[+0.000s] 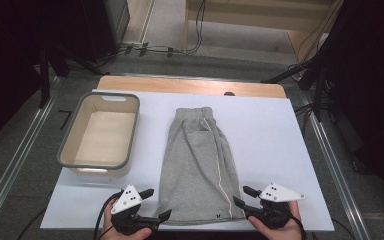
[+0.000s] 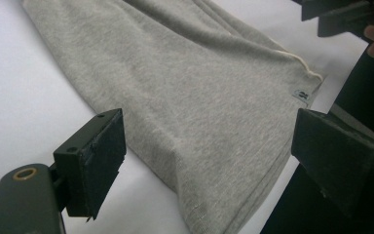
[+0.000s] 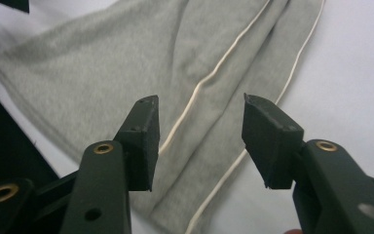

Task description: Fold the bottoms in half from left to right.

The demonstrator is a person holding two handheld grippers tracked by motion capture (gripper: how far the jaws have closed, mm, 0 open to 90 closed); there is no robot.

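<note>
Grey knit shorts [image 1: 199,165], folded lengthwise into one long panel, lie flat on the white table [image 1: 275,130]. The waistband points to the far edge and the hem lies along the near edge. The long axis therefore runs straight away from the person, between the two hands. A cream piping stripe [image 1: 221,170] runs down the right-hand side of the panel, and a small dark label [image 2: 301,94] sits near the hem corner on that side.

The left gripper [image 1: 156,205] stands just off the near-left hem corner. Its jaws are spread wide and hold nothing; in the left gripper view the hem edge lies between them, apparently below them rather than touched. The right gripper [image 1: 245,196] mirrors it at the near-right corner, jaws likewise parted and empty. In the right gripper view they straddle the piped edge, and contact cannot be told.

Each hand is nearest its own hem corner, so a fold would likely carry the hem away from the person, toward the waistband. A beige bin [image 1: 75,131] with a grey rim stands empty to the left of the shorts, well apart.
</note>
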